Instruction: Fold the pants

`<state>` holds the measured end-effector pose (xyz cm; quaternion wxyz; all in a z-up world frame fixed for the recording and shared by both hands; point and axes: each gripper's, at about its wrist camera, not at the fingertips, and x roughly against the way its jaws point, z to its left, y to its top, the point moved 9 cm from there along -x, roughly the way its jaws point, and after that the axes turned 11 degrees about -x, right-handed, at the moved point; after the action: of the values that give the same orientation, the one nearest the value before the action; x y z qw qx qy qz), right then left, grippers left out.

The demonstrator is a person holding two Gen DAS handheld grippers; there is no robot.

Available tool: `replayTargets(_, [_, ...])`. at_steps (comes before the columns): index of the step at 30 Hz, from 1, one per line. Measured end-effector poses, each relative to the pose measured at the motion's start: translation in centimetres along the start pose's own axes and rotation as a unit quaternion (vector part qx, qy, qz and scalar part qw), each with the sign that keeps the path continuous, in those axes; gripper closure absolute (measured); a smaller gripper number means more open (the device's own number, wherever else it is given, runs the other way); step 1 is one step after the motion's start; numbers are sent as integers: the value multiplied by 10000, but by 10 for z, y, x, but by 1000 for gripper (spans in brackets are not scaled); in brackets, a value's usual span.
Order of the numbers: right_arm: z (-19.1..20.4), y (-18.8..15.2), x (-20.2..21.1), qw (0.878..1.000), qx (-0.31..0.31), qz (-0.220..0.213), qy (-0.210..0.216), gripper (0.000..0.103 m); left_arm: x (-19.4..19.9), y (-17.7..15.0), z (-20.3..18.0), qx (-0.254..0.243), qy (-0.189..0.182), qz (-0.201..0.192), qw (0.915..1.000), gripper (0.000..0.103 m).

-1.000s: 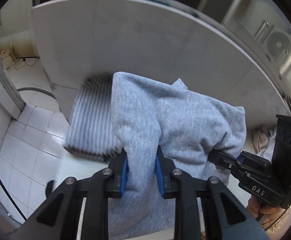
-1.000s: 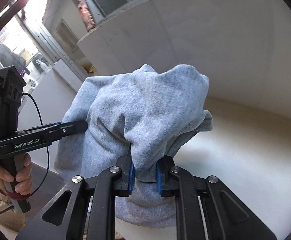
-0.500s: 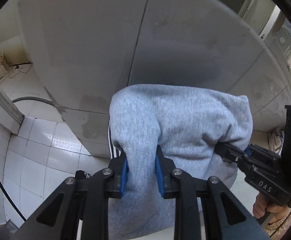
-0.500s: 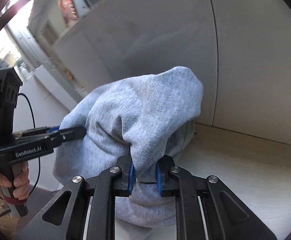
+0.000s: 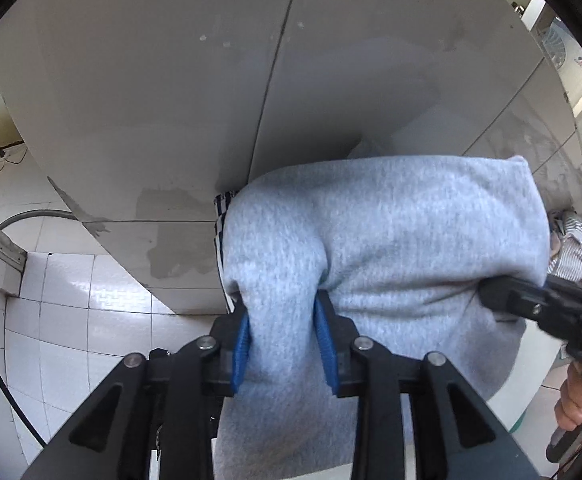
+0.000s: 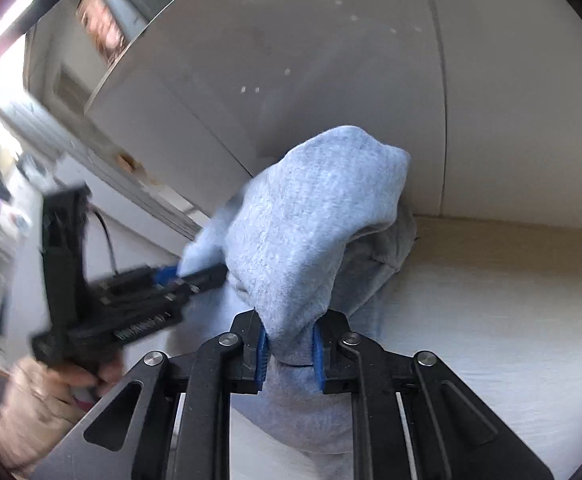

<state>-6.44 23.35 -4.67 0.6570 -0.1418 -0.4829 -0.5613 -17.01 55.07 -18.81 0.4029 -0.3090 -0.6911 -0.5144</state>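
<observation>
Left wrist view: left tool (image 5: 281, 346) opening, grey pants (image 5: 391, 248) between pads; right tool (image 6: 290, 354) clamps pants; fold near done, laying down left.

**Count: two tools, one pair of pants, two other garments**

Two tools show. The left tool (image 5: 283, 346) sits at six o'clock in its own view, its jaws opening with grey fabric between the two blue pads (image 5: 240, 354). The right tool (image 6: 290, 354) sits at six o'clock in its own view, two blue pads pinching the same fabric.

One pair of grey pants (image 5: 391, 248), bunched, spans the centre.

One striped garment (image 5: 222, 216) peeks out at the pants' nine o'clock edge. One crumpled pale cloth (image 5: 579, 244) lies at three o'clock.

One white desk (image 5: 171, 80). One tiled floor (image 5: 71, 300) at eight o'clock. Two hands: one (image 5: 579, 400) at four o'clock, one (image 6: 79, 376) at eight o'clock.
</observation>
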Motion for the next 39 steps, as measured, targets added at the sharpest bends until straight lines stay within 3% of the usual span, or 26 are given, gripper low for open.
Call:
replayTargets(7, [-35, -11, -48, 9975, -189, 447, -515, 82, -5, -8, 6, 166, -70, 46, 9998, 70])
replayTargets(11, [-45, -14, -48, 9954, -736, 538, -295, 74, -6, -12, 10, 91, -36, 70, 9999, 64])
replayTargets(15, [-67, -15, -36, 9941, -938, 528, -155, 59, -11, -16, 11, 37, -88, 212, 9997, 55])
replayTargets(19, [-90, -30, -38, 9905, -1157, 740, -90, 58, -19, -21, 11, 348, -378, 314, 9982, 54])
replayTargets(22, [-88, -32, -42, 9926, -979, 697, -171, 58, -21, -20, 10, 233, -311, 273, 9989, 61])
replayTargets(23, [-81, -36, -44, 9938, -859, 672, -201, 58, -20, -20, 7, 160, -288, 275, 9991, 76])
replayTargets(24, [-80, -35, -42, 9951, -751, 607, -223, 63, -18, -19, 5, 70, -223, 271, 9994, 79])
replayTargets(28, [-64, -43, -37, 9973, -580, 435, -97, 82, -3, -14, -8, -146, -133, 128, 9997, 83])
replayTargets(32, [-54, -45, -16, 9975, -655, 157, 211, 83, 33, 3, -33, -317, -396, -247, 9984, 84])
replayTargets(39, [-70, -52, 51, 9917, -882, -473, 807, 83, 95, 31, -114, -1171, -713, -826, 9871, 84])
